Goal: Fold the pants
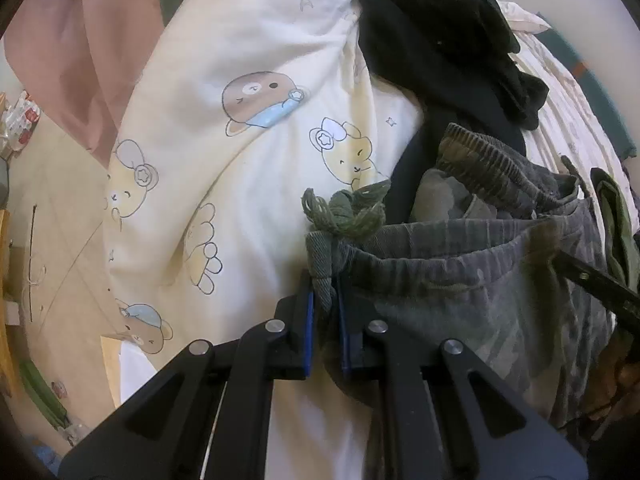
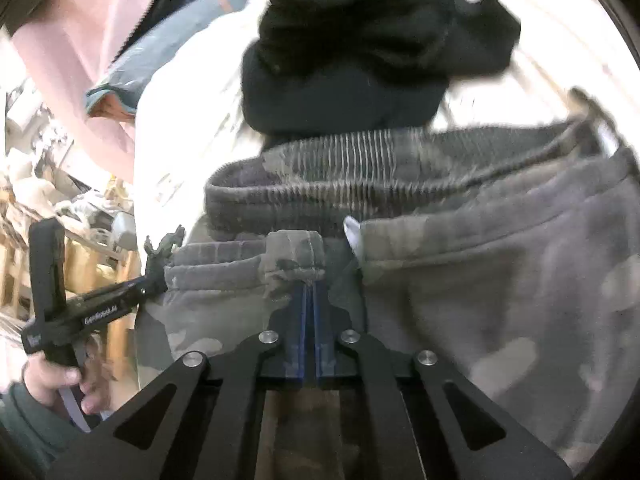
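The camouflage pants (image 1: 480, 300) were gripped at the waistband by the left gripper (image 1: 326, 300) and right gripper (image 2: 309, 280), both clamped on fabric; spreading them flat on the bear-print duvet (image 1: 240, 160) seemed due next

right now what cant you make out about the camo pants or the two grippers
- Pant legs: left wrist view, camo pants run off the bottom edge behind the left gripper.
- Right gripper: right wrist view, motion blur; a waistband fold hides its fingertips.
- Under the black garment: covers the bear-print quilt.
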Demonstrator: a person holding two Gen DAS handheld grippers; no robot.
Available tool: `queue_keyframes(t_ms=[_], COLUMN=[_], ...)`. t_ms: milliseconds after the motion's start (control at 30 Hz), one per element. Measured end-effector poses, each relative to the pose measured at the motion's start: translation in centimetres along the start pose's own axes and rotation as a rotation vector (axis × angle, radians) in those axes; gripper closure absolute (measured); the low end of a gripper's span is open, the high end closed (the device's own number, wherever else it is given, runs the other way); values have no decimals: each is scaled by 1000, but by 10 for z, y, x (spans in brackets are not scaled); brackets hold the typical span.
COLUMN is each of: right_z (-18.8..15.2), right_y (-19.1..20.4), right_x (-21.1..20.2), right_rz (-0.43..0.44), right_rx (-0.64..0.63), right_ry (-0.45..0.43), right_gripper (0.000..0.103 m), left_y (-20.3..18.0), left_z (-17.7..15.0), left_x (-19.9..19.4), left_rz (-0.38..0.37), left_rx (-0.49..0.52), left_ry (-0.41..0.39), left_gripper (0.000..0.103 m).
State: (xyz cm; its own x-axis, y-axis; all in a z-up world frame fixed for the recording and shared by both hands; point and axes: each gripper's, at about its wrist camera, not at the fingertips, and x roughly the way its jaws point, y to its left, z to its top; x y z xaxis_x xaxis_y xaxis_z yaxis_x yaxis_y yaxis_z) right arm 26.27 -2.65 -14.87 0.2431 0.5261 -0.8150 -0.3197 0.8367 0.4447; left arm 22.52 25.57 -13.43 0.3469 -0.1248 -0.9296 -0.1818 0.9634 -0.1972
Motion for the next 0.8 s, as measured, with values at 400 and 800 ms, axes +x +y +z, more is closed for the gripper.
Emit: queue_keyframes(t_ms=[400, 800], right_z=[11, 20], right_y=[-12, -96], right_x=[-97, -15], right_rz=[7, -60], right_rx=[41, 269], right_ry=[-192, 16], right_gripper=[102, 86], left_y=[-18, -73], left_z=[31, 54], left_x=[-67, 11], left_rz=[-221, 137], left_rx=[-6, 138], left_ry=[-243, -126], left_gripper=[97, 49])
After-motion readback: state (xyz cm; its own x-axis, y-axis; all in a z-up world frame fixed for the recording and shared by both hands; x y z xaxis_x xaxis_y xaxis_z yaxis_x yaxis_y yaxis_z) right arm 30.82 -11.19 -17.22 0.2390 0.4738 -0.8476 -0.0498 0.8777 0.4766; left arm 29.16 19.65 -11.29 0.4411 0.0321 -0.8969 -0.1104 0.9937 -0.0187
